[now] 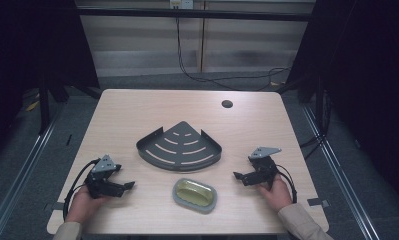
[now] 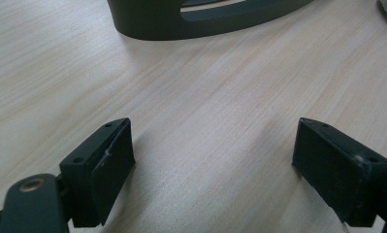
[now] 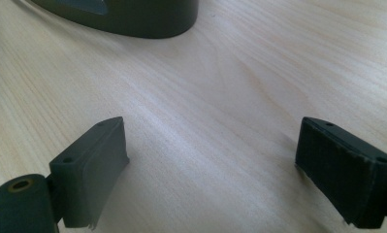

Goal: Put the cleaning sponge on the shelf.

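Observation:
A dark grey fan-shaped corner shelf [image 1: 180, 145] with curved slots lies at the middle of the wooden table [image 1: 137, 107]. In front of it sits a grey oval dish [image 1: 195, 194] holding a yellowish bar. My left gripper [image 1: 128, 185] rests low on the table at the front left, open, its jaws pointing right with nothing between them. My right gripper [image 1: 239, 176] rests at the front right, open and empty, pointing left. The shelf's rim [image 2: 205, 22] shows at the top of the left gripper view, and its curved wall [image 3: 133, 17] at the top of the right gripper view.
A round cable hole [image 1: 227, 104] sits near the table's far right edge. Black cables [image 1: 197, 75] trail on the floor behind the table. Dark frame posts stand at both sides. Bare wood lies between each gripper and the dish.

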A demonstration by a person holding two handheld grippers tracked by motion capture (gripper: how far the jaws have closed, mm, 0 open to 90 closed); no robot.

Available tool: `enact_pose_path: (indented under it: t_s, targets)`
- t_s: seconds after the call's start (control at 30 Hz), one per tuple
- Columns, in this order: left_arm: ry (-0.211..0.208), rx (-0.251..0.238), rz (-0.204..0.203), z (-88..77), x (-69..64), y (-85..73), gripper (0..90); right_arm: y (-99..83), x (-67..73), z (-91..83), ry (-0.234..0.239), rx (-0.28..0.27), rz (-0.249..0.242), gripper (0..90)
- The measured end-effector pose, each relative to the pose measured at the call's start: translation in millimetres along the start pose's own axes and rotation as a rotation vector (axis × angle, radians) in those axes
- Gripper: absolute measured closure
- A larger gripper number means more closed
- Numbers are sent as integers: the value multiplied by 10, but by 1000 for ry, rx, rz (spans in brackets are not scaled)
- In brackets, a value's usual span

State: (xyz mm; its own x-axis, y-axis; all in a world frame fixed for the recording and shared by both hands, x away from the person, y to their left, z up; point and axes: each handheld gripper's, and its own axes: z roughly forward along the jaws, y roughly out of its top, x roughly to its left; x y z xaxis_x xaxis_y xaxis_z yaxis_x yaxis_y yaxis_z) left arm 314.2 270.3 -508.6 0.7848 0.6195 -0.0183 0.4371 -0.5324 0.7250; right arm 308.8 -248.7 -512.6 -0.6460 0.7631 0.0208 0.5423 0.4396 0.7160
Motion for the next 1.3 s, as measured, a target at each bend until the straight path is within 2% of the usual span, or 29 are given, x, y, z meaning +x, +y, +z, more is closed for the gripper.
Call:
enact_pose_path:
  t_s: [0.1, 0.2, 0.23, 0.27, 0.3, 0.33, 0.37, 0.4, 0.47, 0.5, 0.53, 0.57, 0.6, 0.63, 0.73, 0.83, 0.93, 1.1, 1.17, 1.3]
  targets:
    - [-3, -3, 3, -4, 9, -3, 156, 0, 1, 0, -1, 0, 1, 108]
    - [-2, 69, -8, -28, 13, 63, 170, 1, 3, 1, -3, 0, 3, 108]
    - [-2, 69, -8, -28, 13, 63, 169, 1, 3, 1, -3, 0, 3, 108]
    - [-5, 114, 0, -32, 2, 110, 169, 1, 4, 1, -3, 0, 4, 107]
    - [9, 182, -2, -38, -34, 201, 213, 1, 3, 1, -3, 0, 4, 108]
    - [13, 215, 26, -48, -60, 260, 227, 1, 4, 1, -4, 0, 4, 108]
    - [13, 215, 26, -48, -60, 260, 228, 1, 4, 1, -4, 0, 4, 108]
    - [-4, 223, 65, -62, -131, 380, 247, 1, 3, 1, -4, 0, 3, 108]
    - [-41, 223, 103, -67, -211, 518, 251, 1, 3, 1, -3, 0, 4, 107]
    - [-59, 246, 141, -61, -272, 610, 251, 1, 4, 1, -4, 0, 4, 108]
    - [-59, 246, 141, -61, -272, 610, 251, 1, 4, 1, -4, 0, 4, 108]
    - [-79, 287, 198, -34, -360, 738, 249, 1, 3, 1, -3, 0, 3, 108]
    - [-91, 316, 226, -20, -410, 810, 249, 1, 3, 1, -3, 0, 3, 108]
    - [-91, 316, 226, -20, -410, 810, 248, 1, 3, 1, -4, 0, 3, 108]
    - [-125, 386, 295, 26, -562, 1022, 249, 1, 4, 1, -3, 0, 4, 108]
    - [-160, 411, 338, 83, -717, 1226, 250, 1, 3, 1, -3, 0, 3, 108]
    - [-175, 416, 351, 104, -765, 1282, 253, 1, 3, 1, -3, 0, 2, 108]
    - [-208, 430, 391, 198, -889, 1413, 258, 1, 3, 1, -3, 0, 3, 108]
    - [-221, 444, 418, 224, -920, 1462, 258, 1, 4, 1, -3, 0, 4, 108]
    - [-233, 448, 446, 281, -1009, 1556, 264, 1, 3, 1, -4, 0, 3, 108]
